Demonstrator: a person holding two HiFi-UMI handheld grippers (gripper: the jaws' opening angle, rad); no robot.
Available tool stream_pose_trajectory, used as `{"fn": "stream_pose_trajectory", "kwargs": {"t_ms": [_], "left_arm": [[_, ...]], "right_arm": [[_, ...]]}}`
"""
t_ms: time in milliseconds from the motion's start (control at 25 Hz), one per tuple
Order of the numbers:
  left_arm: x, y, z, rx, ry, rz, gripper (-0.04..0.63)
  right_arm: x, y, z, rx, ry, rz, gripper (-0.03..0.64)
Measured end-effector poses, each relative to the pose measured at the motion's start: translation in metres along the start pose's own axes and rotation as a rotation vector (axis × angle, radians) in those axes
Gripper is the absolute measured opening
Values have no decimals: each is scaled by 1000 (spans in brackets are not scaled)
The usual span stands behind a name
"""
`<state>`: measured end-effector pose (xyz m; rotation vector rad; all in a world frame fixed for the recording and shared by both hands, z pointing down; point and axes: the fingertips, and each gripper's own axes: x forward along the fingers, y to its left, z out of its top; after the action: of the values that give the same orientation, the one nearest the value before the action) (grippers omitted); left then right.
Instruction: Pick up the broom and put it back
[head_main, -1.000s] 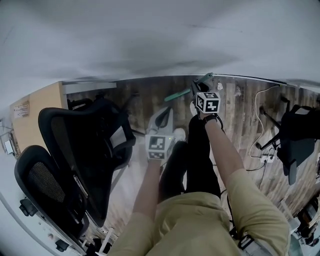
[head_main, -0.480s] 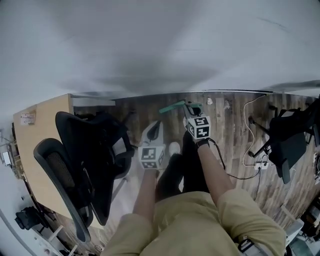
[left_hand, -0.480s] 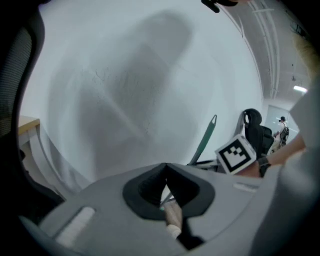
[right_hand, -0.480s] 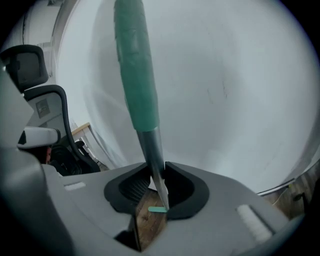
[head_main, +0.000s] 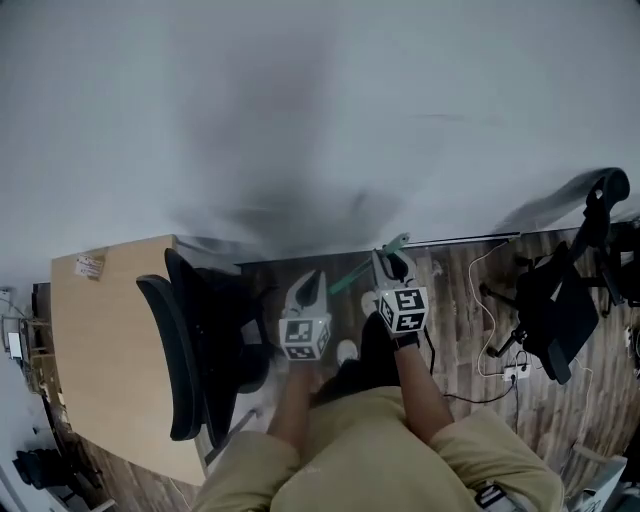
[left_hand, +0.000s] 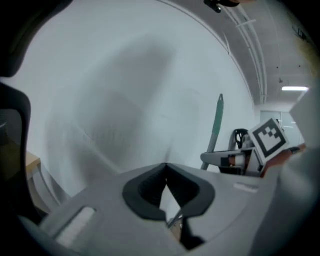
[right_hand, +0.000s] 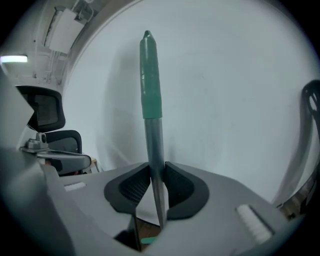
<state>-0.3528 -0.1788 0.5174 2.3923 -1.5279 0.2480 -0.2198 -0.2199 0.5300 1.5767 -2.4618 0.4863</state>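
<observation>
Green-capped broom handle (right_hand: 150, 90) stands clamped in your right gripper (right_hand: 157, 185), your left gripper (left_hand: 166, 186) pinched together empty, white wall (head_main: 300, 100) ahead.

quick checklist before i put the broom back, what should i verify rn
1. Grip: right gripper clamped on the broom: ok, pads press the grey shaft below the green grip.
2. Tilt: ok, the broom stands nearly upright between the jaws.
3. Spare hand: left gripper free: ok, jaws together, nothing in them.
4. Ahead: wall bare in both gripper views: ok.
5. Side: office chair apart from the broom: ok, it stands beyond the left gripper.
6. Bottom: broom head off the floor: cannot tell, it is hidden.
</observation>
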Motion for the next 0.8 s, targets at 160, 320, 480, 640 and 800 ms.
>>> {"fn": "stream_pose_trajectory", "kwargs": {"t_ms": [160,320,480,640,800], "left_arm": [[-24,-19,38,45,-46,-21,2],[-39,-36,82,98,-126,-47,2],[-60,-49,115,133,-191,-54,2],[-75,-66,131,157,-221,-35,0],[-76,-87,144,196,-232,-16,1]], "right_arm": [[-48,15,56,-65,-94,-8,89],[-85,19,104,-120,-169,-24,87],[-123,26,130,-143,-233,-27,87],[-151,20,142,-142,-255,-6,87],[-160,10,146,-135,-249,32,87]]}}
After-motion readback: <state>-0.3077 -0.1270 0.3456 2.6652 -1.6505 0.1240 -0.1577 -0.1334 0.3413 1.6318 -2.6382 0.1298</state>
